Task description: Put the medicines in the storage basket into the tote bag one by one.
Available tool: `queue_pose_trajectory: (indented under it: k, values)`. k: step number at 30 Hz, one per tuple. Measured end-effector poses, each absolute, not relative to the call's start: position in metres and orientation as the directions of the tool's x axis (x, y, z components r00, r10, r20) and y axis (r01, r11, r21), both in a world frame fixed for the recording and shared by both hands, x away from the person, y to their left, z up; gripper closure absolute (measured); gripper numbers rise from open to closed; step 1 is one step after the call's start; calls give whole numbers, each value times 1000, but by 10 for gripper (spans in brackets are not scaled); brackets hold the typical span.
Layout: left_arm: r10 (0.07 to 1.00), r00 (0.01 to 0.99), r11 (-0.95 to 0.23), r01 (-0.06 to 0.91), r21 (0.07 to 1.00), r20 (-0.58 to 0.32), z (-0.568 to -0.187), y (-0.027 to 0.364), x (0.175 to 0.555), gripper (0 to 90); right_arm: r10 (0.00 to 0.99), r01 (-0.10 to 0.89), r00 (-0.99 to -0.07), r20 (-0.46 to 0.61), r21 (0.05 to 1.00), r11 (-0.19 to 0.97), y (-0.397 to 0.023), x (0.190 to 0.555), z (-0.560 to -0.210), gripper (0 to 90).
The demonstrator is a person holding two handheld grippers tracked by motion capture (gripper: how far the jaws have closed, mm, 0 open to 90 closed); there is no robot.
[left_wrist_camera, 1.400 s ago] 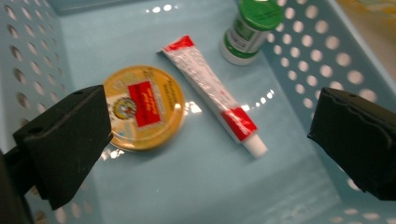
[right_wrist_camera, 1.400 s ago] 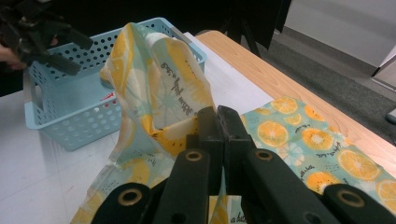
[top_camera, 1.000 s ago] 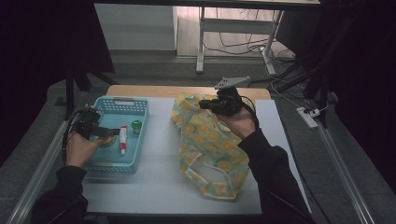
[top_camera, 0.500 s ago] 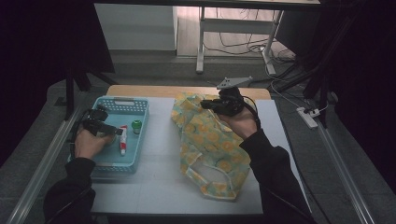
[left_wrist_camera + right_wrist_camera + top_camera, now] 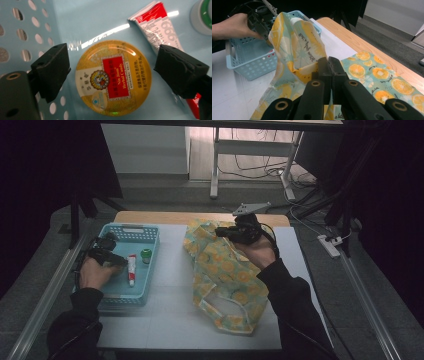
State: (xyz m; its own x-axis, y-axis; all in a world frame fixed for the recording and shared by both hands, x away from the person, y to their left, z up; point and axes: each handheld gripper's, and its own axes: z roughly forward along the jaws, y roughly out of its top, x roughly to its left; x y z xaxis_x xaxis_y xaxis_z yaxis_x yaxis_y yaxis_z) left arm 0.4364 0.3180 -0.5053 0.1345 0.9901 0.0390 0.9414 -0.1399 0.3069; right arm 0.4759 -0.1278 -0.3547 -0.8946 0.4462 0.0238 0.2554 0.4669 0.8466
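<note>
At nine o'clock on the table we have the basket (image 5: 150,270), pale blue with holed walls. Our left gripper (image 5: 116,262) reaches down into it from the person's left hand (image 5: 95,272). In the left gripper view its jaws stand wide on either side of the tin (image 5: 113,78), a round gold candy tin with a red label, lying flat on the basket floor. The jaws have just been closing, yet a gap shows between each pad and the tin's rim, so nothing is gripped.

At one o'clock from the tin lies the tube (image 5: 160,30), red and white, flat on the floor and passing under the right-hand jaw. Further toward two o'clock stands the cap (image 5: 203,15), a small round thing with a green top; in the high view it (image 5: 145,255) sits just beside the tube (image 5: 131,269).

Moving right, the bag (image 5: 230,285), cloth printed with orange slices, sprawls across the table's middle. Our right gripper (image 5: 220,232), at twelve o'clock of the bag, is pinched tight on a fold of its rim and holds that part lifted. In the right gripper view the cloth (image 5: 297,47) rises from the shut jaws, with the basket (image 5: 249,67) beyond at ten o'clock.
</note>
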Motion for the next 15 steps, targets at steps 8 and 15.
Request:
queue_pose_trajectory:
  k: [8, 15]
  values:
    - [989, 147, -150, 945, 291, 31, -503, 317, 433, 207, 447, 259, -894, 29, 847, 465, -128, 476, -356, 896]
    - [986, 145, -115, 950, 291, -84, -507, 321, 431, 221, 446, 258, -895, 29, 847, 464, -128, 476, -356, 896]
